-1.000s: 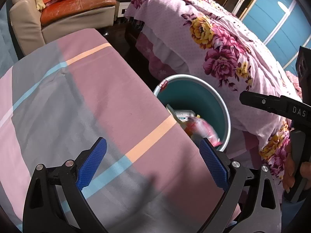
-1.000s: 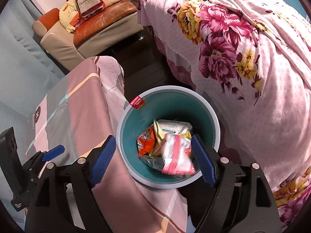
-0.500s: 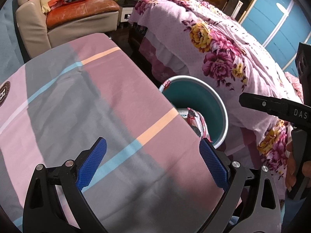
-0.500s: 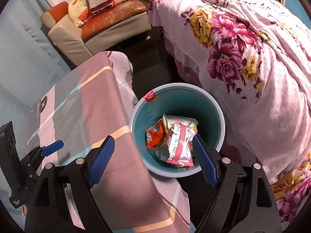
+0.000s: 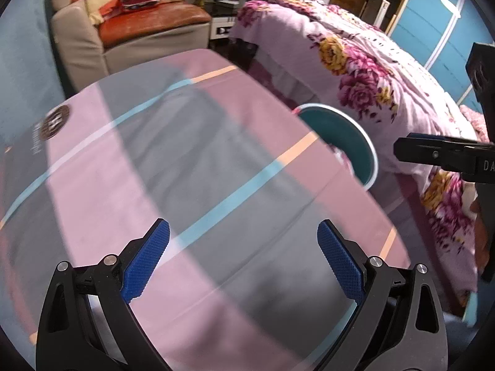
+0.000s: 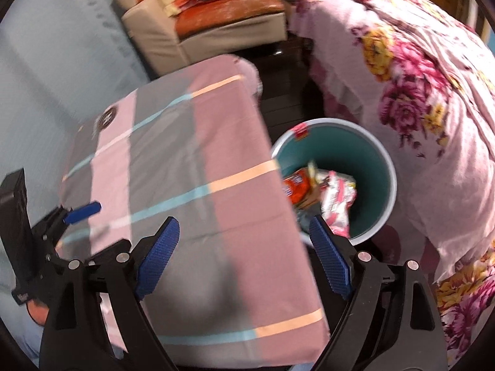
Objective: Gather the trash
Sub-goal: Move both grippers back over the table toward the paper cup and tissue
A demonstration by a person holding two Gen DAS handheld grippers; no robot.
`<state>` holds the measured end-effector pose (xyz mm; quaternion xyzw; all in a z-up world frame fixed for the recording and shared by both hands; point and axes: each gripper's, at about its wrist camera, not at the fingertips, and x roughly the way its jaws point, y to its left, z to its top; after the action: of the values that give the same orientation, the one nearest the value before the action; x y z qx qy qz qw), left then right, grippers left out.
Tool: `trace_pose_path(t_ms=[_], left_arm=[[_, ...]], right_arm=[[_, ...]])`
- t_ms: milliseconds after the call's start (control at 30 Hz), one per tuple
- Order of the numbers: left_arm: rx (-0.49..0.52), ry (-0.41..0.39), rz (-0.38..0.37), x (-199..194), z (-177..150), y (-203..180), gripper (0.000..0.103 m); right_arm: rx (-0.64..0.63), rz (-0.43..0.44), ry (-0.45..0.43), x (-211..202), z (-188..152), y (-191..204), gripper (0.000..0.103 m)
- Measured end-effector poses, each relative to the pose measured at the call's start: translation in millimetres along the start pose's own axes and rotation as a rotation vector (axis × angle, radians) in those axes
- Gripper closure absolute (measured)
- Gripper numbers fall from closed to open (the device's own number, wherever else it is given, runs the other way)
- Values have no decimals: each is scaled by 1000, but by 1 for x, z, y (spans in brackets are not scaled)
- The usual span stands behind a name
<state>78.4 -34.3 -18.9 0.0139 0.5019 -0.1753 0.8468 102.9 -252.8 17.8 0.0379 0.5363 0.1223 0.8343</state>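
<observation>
We hold the left hand-held gripper (image 5: 243, 258) above the cloth-covered bench (image 5: 191, 167), its blue pads wide apart with nothing between them. Our right hand-held gripper (image 6: 244, 255) hangs over the bench's near corner; its jaws have just been opening and now stand wide, empty, with only the striped cloth and the bin's edge showing between them. The teal bin (image 6: 376, 167) stands on the floor just beside the bench, between it and the flowered bed (image 6: 433, 99). Inside it lie the trash wrappers (image 6: 335, 194), an orange packet beside a pink-and-white one. From the left wrist view the bench edge hides most of the bin. An armchair (image 5: 136, 34) stands beyond.
</observation>
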Motion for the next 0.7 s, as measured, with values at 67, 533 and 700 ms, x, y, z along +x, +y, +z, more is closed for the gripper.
trace_pose_path(t_ms=[67, 533, 700], left_arm=[[-6, 5, 22, -10, -15, 16, 7], [-159, 5, 170, -71, -105, 120, 7], [-203, 5, 176, -78, -124, 135, 7]], right_arm=[[-36, 11, 11, 1, -7, 17, 21], [-321, 139, 184, 44, -79, 160, 21], [-434, 172, 239, 63, -109, 210, 21]])
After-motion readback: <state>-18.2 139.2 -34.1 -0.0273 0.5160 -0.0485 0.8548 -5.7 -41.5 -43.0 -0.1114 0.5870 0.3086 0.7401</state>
